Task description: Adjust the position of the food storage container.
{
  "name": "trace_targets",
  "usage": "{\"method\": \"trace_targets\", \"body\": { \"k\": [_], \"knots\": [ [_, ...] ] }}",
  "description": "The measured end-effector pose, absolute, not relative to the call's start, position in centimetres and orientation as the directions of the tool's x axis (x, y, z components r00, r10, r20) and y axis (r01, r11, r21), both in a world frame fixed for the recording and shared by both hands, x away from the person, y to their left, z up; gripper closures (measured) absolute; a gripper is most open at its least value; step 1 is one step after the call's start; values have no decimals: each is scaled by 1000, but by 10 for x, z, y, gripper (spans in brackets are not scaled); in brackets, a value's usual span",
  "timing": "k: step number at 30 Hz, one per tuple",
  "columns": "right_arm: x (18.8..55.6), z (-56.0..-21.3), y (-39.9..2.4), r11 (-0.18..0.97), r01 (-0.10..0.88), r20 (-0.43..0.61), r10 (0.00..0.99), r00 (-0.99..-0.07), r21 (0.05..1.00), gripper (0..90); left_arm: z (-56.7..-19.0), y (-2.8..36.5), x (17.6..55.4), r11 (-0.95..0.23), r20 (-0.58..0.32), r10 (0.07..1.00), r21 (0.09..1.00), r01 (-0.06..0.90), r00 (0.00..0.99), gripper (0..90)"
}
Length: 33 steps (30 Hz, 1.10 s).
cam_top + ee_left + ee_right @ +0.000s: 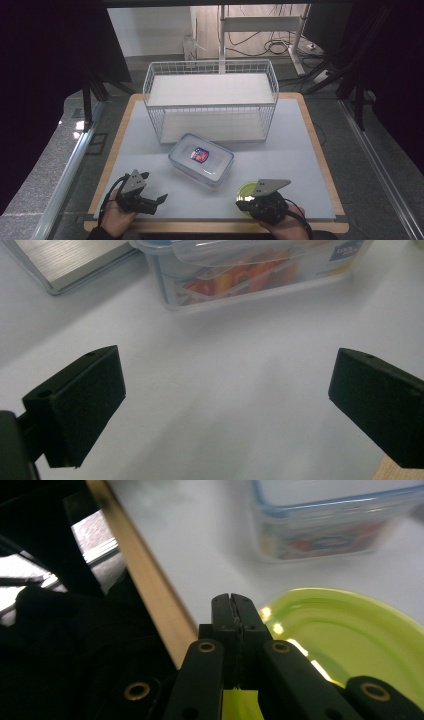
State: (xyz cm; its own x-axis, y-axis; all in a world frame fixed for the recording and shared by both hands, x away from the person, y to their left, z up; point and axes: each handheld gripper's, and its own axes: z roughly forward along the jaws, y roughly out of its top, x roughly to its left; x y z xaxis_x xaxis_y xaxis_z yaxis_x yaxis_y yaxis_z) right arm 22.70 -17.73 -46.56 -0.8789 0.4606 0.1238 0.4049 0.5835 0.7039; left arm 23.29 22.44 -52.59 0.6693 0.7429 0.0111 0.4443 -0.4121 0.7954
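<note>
A: Where's the green plate (pixel 243 192)?
B: At five o'clock on the tabletop (pixel 280 155), by the clear lidded container (pixel 201 161). The right hand-held gripper (pixel 233 605) has its jaws pressed together on the plate's rim.
A: And the left hand-held gripper (pixel 150 200)?
B: At seven o'clock, jaws wide apart, holding nothing.

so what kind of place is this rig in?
Looks like a lab or office test bench, not a home: a wood-edged table curtained in black, a desk frame with loose cables behind, and staged props, a wire rack and a food container.
</note>
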Motion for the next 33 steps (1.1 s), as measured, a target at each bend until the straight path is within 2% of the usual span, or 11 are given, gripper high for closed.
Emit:
{"method": "trace_targets", "body": {
  "k": [11, 20, 33],
  "knots": [
    [226, -474, -174, 637, 421, 149, 436, -888, 646, 900, -526, 224, 233, -417, 13, 740, 793, 444, 672, 18],
    [234, -476, -192, 623, 464, 142, 495, -857, 629, 900, -527, 223, 233, -424, 17, 737, 790, 443, 675, 19],
    [256, -476, -221, 555, 514, 138, 580, -802, 653, 900, -527, 222, 233, -432, 22, 736, 785, 444, 677, 20]
  ]
}}
